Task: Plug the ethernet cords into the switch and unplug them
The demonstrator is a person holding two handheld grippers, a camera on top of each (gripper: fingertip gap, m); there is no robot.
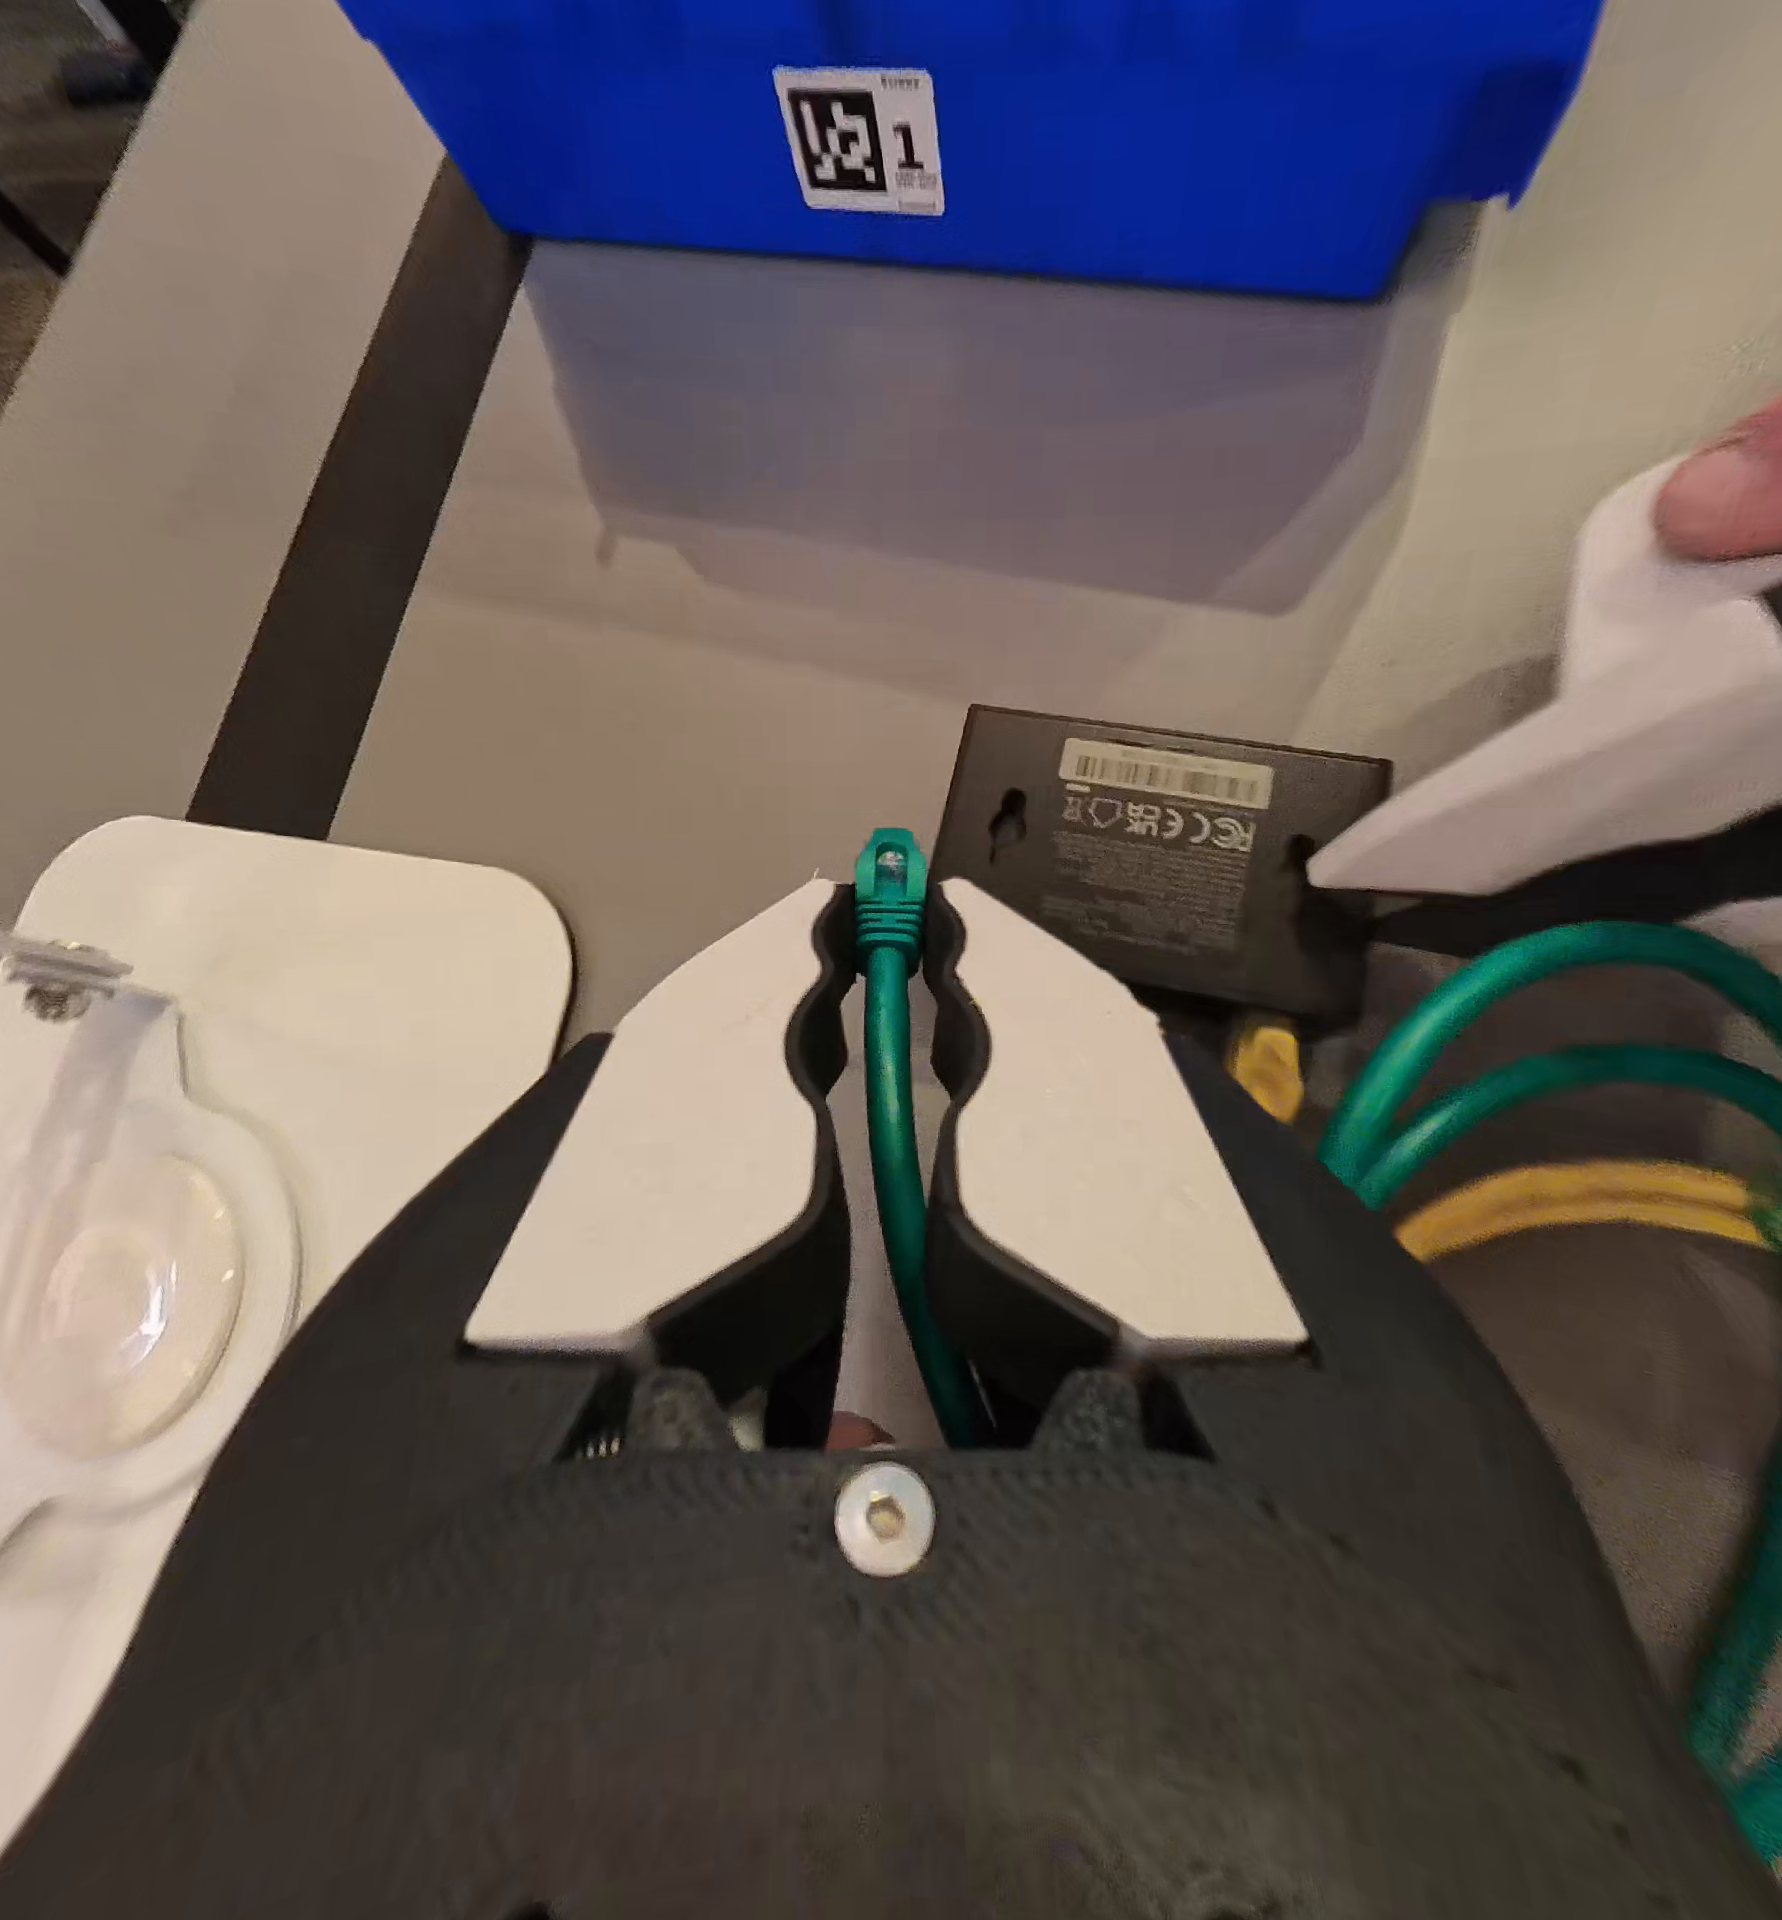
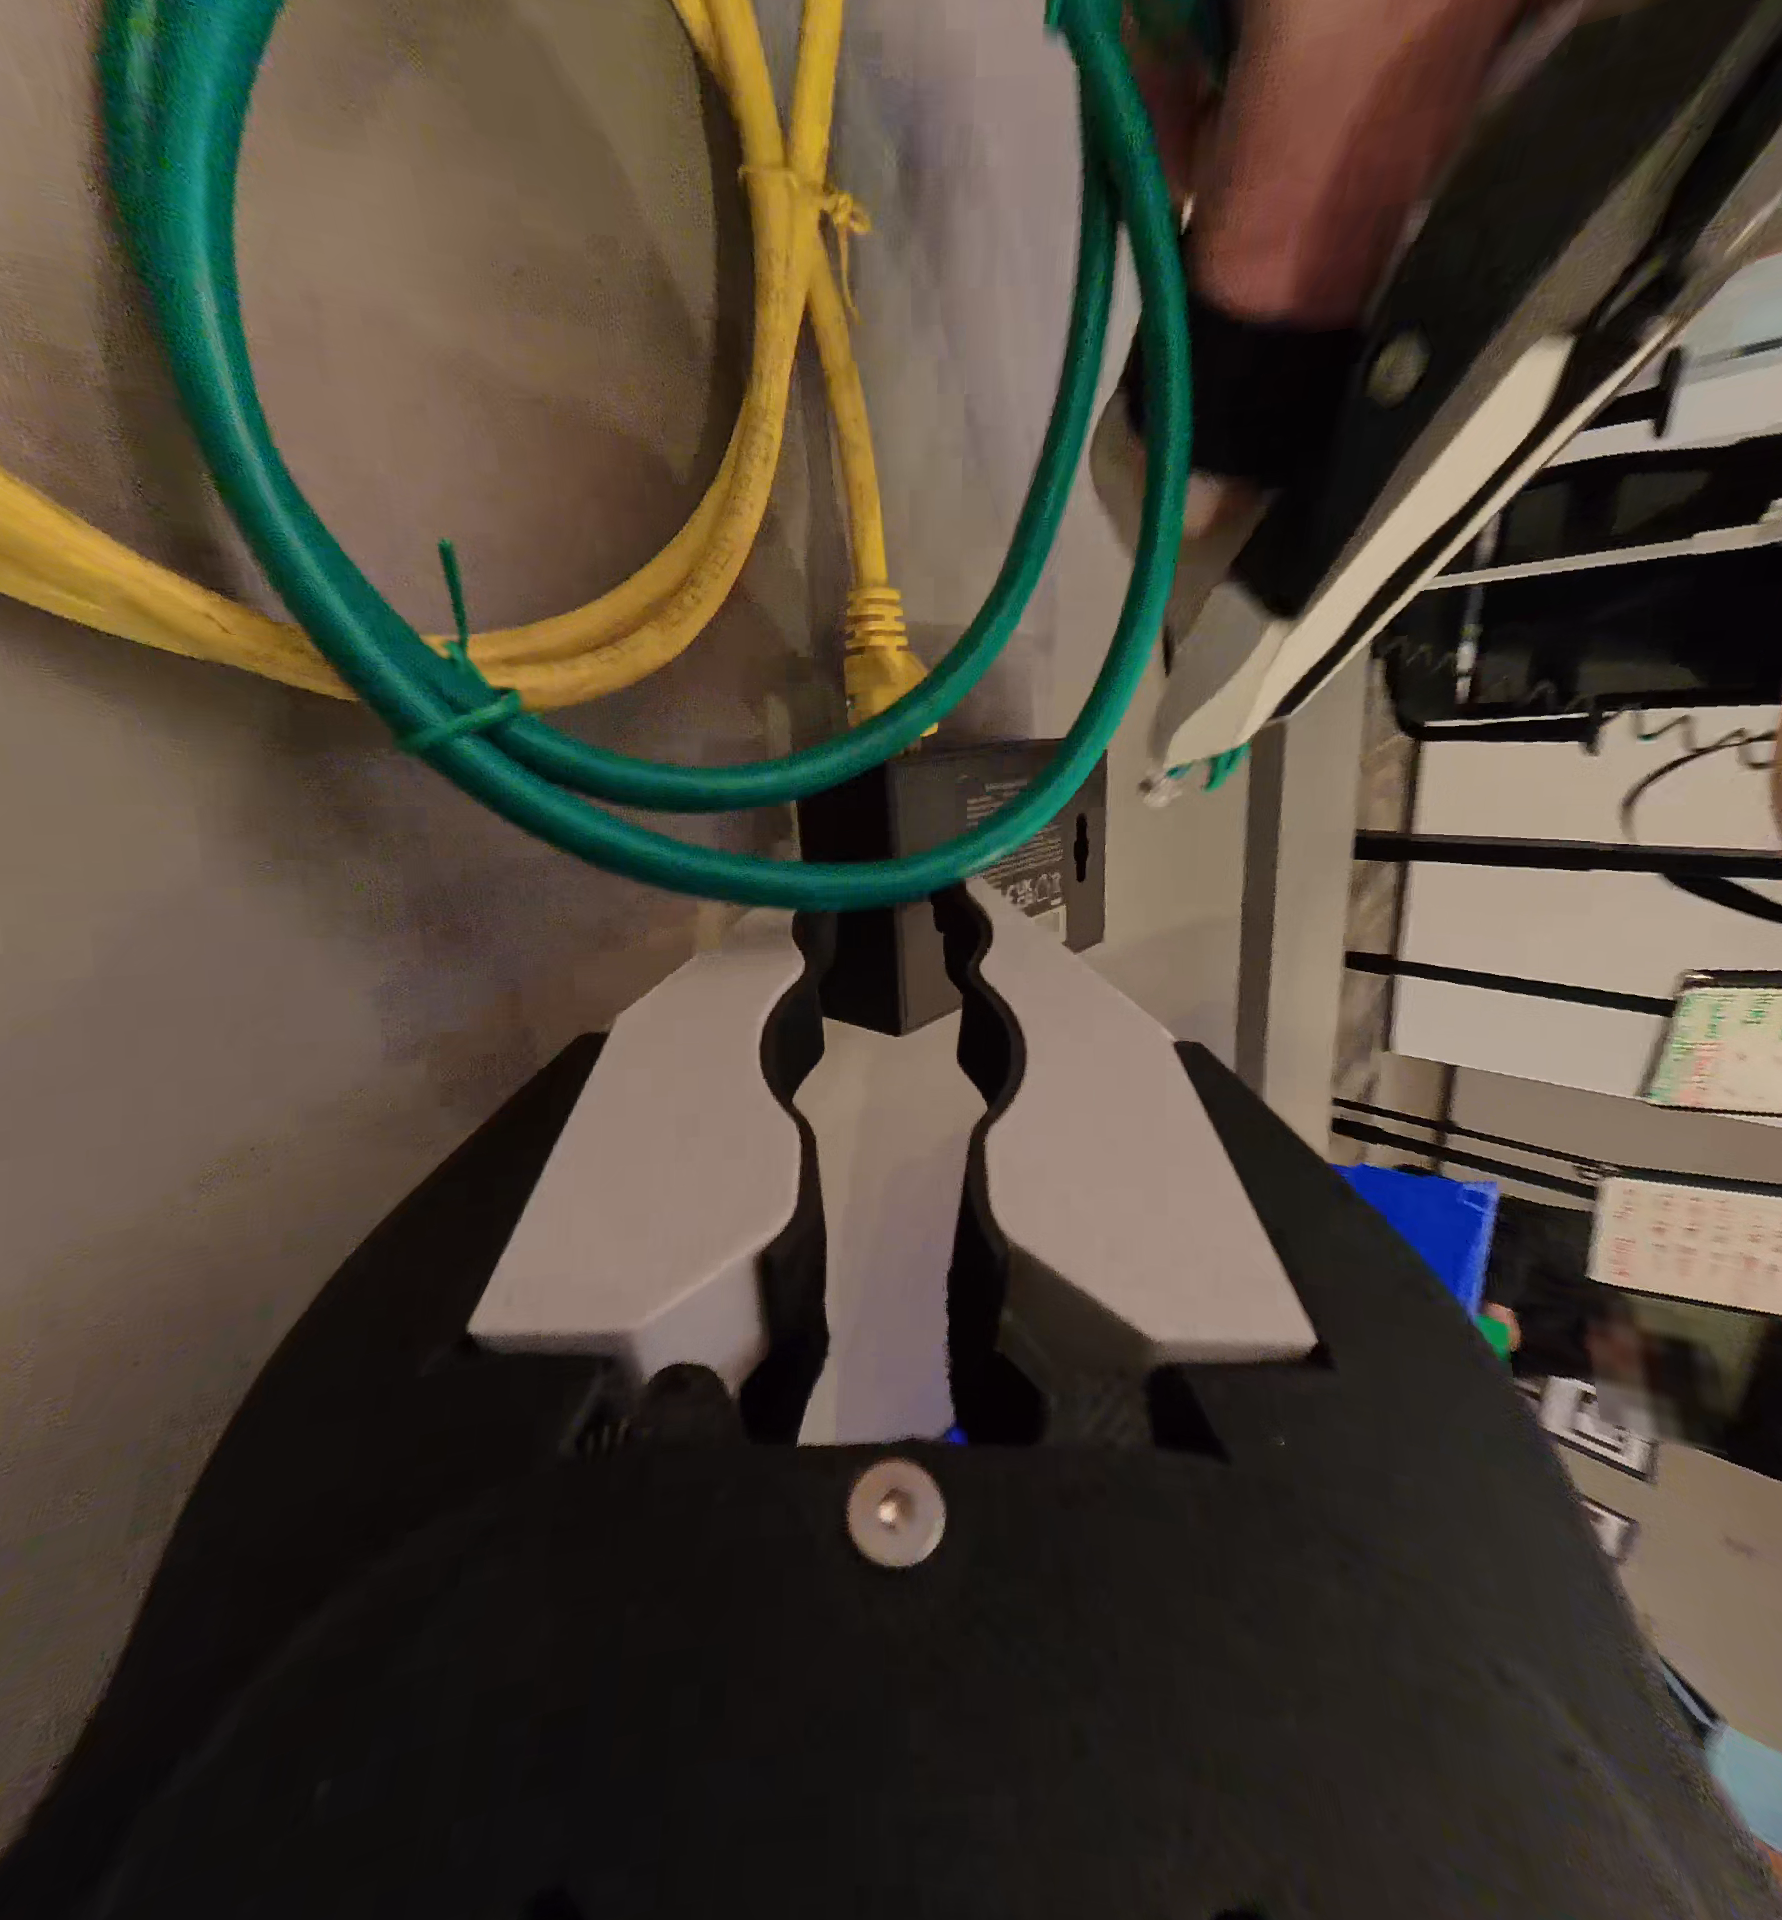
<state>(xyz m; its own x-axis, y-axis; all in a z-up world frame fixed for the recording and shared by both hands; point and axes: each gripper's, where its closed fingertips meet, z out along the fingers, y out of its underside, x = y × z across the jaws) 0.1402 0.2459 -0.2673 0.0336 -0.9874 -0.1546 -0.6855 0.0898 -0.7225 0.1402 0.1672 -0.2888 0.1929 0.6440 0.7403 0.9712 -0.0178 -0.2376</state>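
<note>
Clenching the green plug (image 1: 889, 883) at frame centre, the left gripper (image 1: 885, 896) is seen; the switch (image 2: 954, 883) is gripped by the right gripper (image 2: 887, 940).

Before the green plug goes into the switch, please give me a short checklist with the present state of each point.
1. Left gripper holds green plug firmly: ok.
2. Right gripper clamps the switch: ok.
3. Plug tip points at a port: not ok, it points beside the switch.
4. Free port visible: cannot tell.
5. Yellow plug seated: cannot tell.
6. Green cable loops clear of the switch: not ok, they cross it.
</note>
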